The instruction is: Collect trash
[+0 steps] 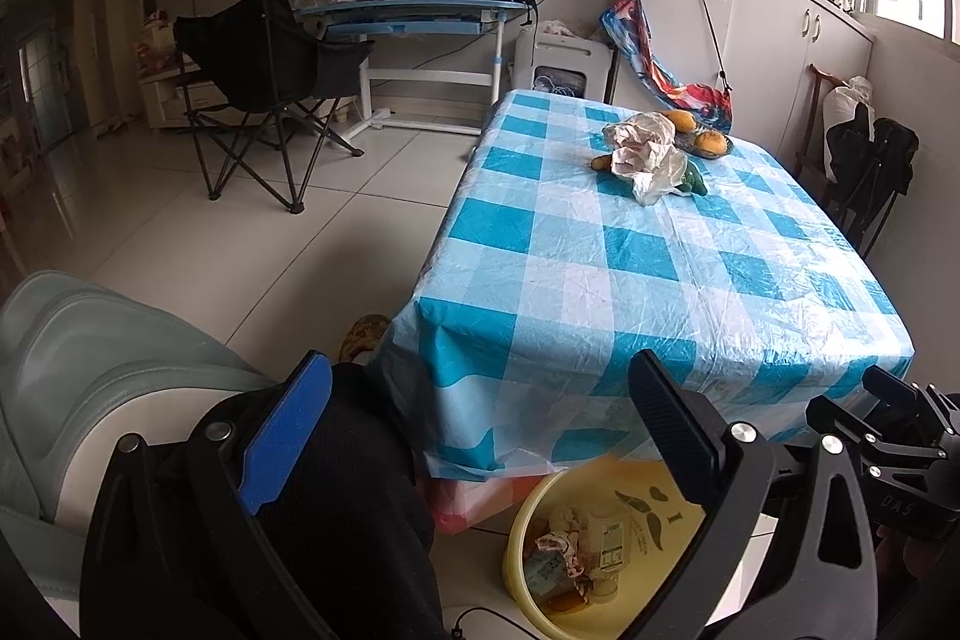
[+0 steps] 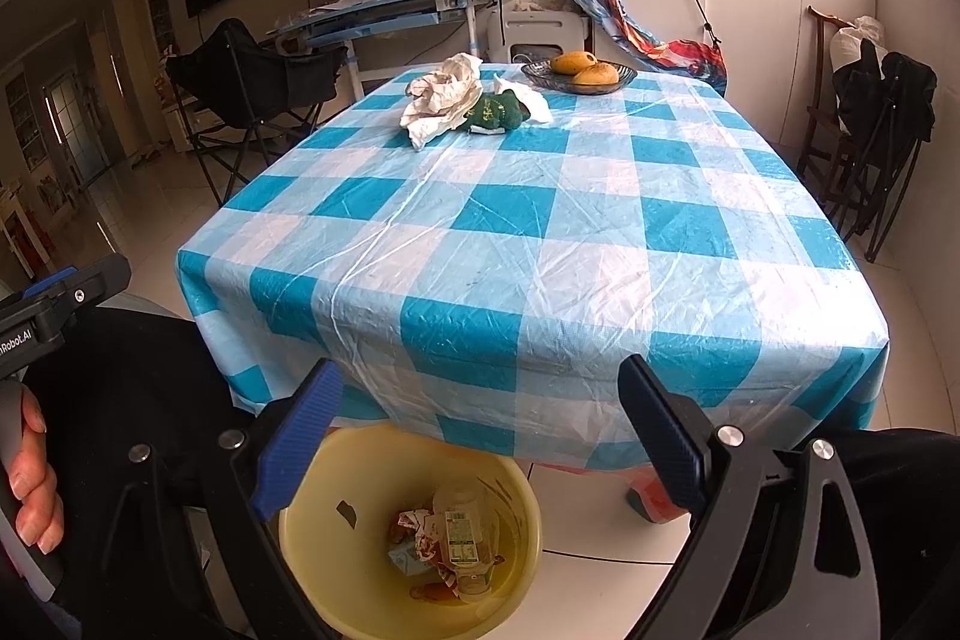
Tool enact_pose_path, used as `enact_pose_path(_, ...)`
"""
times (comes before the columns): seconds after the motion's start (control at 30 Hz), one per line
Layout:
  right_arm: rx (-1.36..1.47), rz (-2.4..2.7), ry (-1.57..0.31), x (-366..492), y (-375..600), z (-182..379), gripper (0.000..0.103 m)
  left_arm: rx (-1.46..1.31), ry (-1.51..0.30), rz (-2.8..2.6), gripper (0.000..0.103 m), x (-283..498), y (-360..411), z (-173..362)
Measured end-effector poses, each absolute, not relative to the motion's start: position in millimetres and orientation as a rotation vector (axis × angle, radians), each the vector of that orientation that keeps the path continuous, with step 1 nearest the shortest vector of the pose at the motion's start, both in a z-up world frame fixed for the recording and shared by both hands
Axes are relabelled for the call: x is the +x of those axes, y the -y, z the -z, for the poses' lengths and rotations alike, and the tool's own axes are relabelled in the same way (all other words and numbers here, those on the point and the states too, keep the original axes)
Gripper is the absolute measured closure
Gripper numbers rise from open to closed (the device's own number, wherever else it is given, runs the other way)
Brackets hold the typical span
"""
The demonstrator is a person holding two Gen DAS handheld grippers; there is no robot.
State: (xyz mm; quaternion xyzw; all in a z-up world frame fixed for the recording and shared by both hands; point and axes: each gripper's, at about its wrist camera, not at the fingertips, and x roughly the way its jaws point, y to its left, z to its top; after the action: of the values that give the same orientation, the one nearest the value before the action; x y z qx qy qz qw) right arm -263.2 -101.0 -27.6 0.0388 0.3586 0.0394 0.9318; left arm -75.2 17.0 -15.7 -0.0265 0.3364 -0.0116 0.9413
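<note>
Two grippers are hovering low at the near edge of the counter [image 2: 540, 244], which is wearing a blue-and-white checked plastic cloth. The left gripper [image 1: 480, 430] is holding its fingers wide apart with nothing between them, poised above the person's dark-clothed knee and the floor. The right gripper [image 2: 480, 436] is also spreading its fingers wide and gripping nothing, and it is pointing over the yellow bin [image 2: 336, 568].

That bin is sitting on the tiled floor, partly tucked under the near edge of the counter; a plastic bottle [image 2: 462, 538] and crumpled wrappers [image 2: 420, 526] are lying at its bottom. In the left wrist view the same bin [image 1: 528, 520] is showing beside the right gripper's body.

Remaining trash is waiting at the far end of the counter: a crumpled white paper wad [image 2: 441, 97] is resting against a green wrapper [image 2: 495, 112], with a smaller white scrap [image 2: 528, 97] just behind it. Near them, a dark glass bowl [image 2: 540, 73] is holding two mangoes [image 2: 585, 67]. In the left wrist view the paper wad [image 1: 645, 148] is partly covering the bowl, and a small orange-brown piece [image 1: 600, 162] is lying at its left side.

A folding chair [image 1: 264, 58] is standing well apart on the floor, to the left.
</note>
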Motion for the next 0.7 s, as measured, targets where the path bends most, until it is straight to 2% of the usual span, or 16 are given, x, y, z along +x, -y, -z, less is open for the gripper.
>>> enact_pose_path(0.53,0.081,-0.131,-0.683,-264,96,9,0.014,-0.094,-0.633,0.005,0.007,-83,-23,5)
enact_pose_path(0.7,0.069,-0.181,-0.654,-223,89,-10,0.014,-0.122,-0.642,-0.009,0.007,-77,-27,8)
